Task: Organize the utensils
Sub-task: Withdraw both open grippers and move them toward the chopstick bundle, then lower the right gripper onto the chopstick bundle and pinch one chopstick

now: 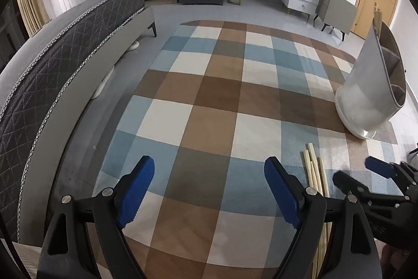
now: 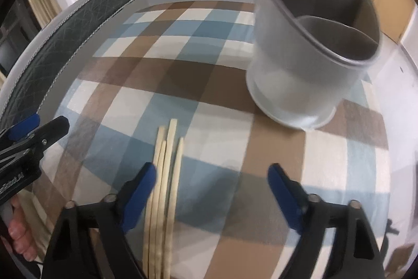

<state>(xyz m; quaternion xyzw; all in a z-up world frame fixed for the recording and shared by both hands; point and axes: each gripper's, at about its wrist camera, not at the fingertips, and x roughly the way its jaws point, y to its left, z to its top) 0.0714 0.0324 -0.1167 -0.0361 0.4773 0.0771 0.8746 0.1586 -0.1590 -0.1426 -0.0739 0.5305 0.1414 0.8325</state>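
Four slim wooden chopsticks (image 2: 167, 174), round grey holder (image 2: 308, 62)

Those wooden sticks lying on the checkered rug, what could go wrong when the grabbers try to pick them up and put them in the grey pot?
The chopsticks lie side by side, touching, so the open right gripper might pinch several together or only scatter them.

They lie flat on the soft rug, so the fingers could snag the pile.

The grey holder stands unheld; a hard poke might tip it.
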